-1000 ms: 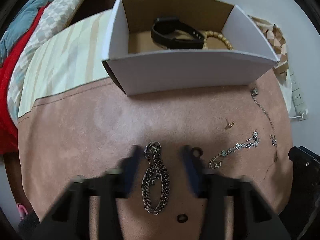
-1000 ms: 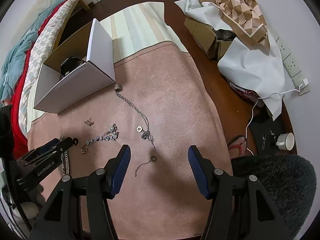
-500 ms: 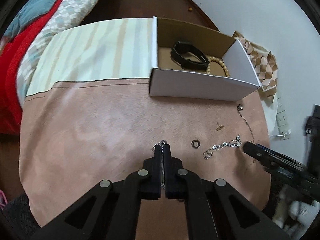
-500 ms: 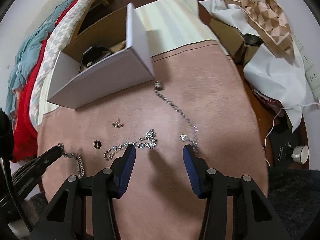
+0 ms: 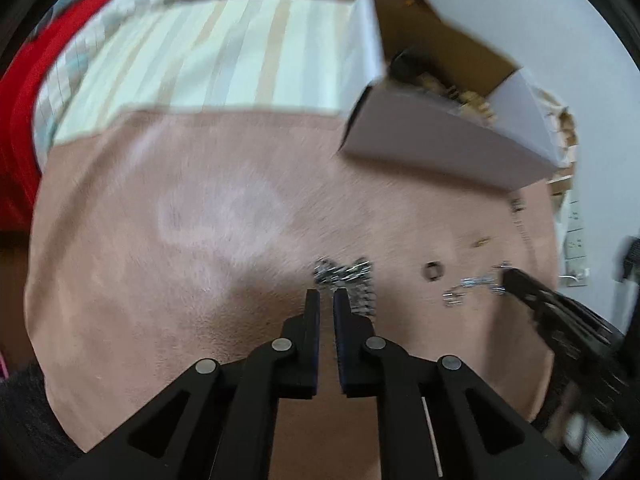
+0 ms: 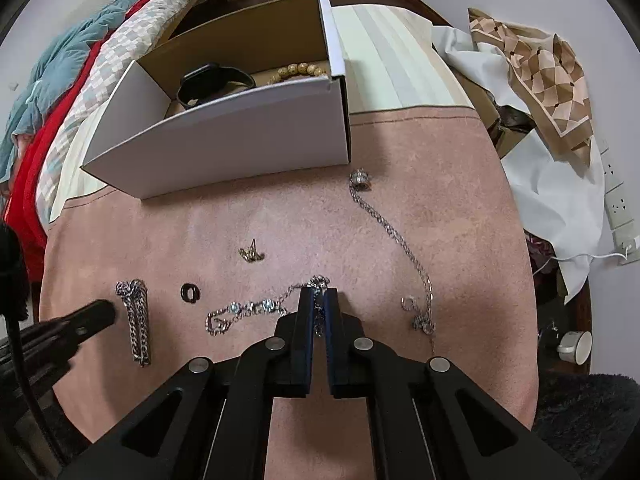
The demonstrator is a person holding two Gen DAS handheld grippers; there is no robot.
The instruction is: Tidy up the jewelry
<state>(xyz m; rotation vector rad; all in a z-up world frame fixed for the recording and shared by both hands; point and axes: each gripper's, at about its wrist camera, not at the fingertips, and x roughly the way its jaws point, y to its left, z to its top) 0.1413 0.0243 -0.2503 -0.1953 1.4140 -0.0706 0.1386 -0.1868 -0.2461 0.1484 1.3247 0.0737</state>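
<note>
The left wrist view is blurred. My left gripper [image 5: 326, 294] has its jaws nearly together with a thin gap and nothing between them; the thick silver curb chain [image 5: 350, 278] lies on the pink mat just ahead and right of its tips. It also shows in the right wrist view [image 6: 136, 316], flat beside the left gripper's tip [image 6: 98, 312]. My right gripper [image 6: 319, 294] is shut on the right end of the silver bracelet with blue stones [image 6: 248, 310]. A white box [image 6: 240, 132] holds a black watch [image 6: 212, 82] and a wooden bead bracelet [image 6: 298, 70].
On the pink mat [image 6: 460, 200] lie a dark ring [image 6: 190, 292], a small gold earring [image 6: 251, 255] and a thin silver necklace [image 6: 396, 240] with a pendant. Striped cloth and bedding lie behind the box. Cloths and a power strip [image 6: 618, 200] sit right.
My left gripper, shut on the thick chain half a second ago, now has a small gap and the chain lies on the mat. My right gripper moved left and closed on the bracelet.
</note>
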